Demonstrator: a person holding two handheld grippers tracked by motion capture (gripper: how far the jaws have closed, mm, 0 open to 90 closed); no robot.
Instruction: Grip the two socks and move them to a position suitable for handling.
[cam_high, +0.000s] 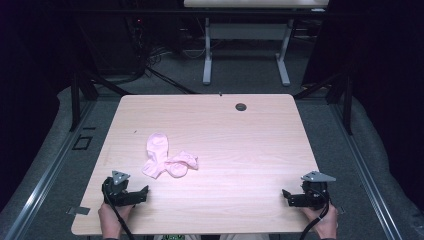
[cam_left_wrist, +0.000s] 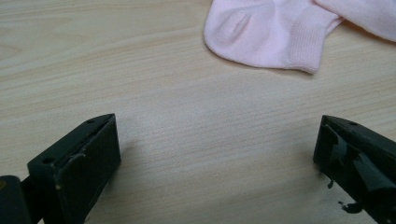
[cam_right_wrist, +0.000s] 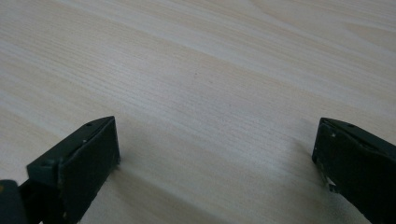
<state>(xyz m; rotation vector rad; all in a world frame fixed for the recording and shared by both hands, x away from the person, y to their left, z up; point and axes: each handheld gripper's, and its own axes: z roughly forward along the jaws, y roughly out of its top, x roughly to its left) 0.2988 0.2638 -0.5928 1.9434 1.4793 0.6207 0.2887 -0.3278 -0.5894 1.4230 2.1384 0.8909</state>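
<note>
Two pale pink socks (cam_high: 165, 158) lie crumpled together on the light wooden table (cam_high: 240, 150), left of its middle. My left gripper (cam_high: 142, 192) rests near the table's front left, a short way in front of the socks, jaws wide apart with bare wood between them. In the left gripper view one sock (cam_left_wrist: 266, 32) lies beyond the jaws at the top, its ribbed cuff toward me. My right gripper (cam_high: 286, 195) sits low at the front right, far from the socks, open over bare wood (cam_right_wrist: 210, 93).
A round cable hole (cam_high: 241, 106) sits near the table's far edge. Beyond the table stand a white desk frame (cam_high: 245, 55) and dark floor with cables. Metal rails run along both sides.
</note>
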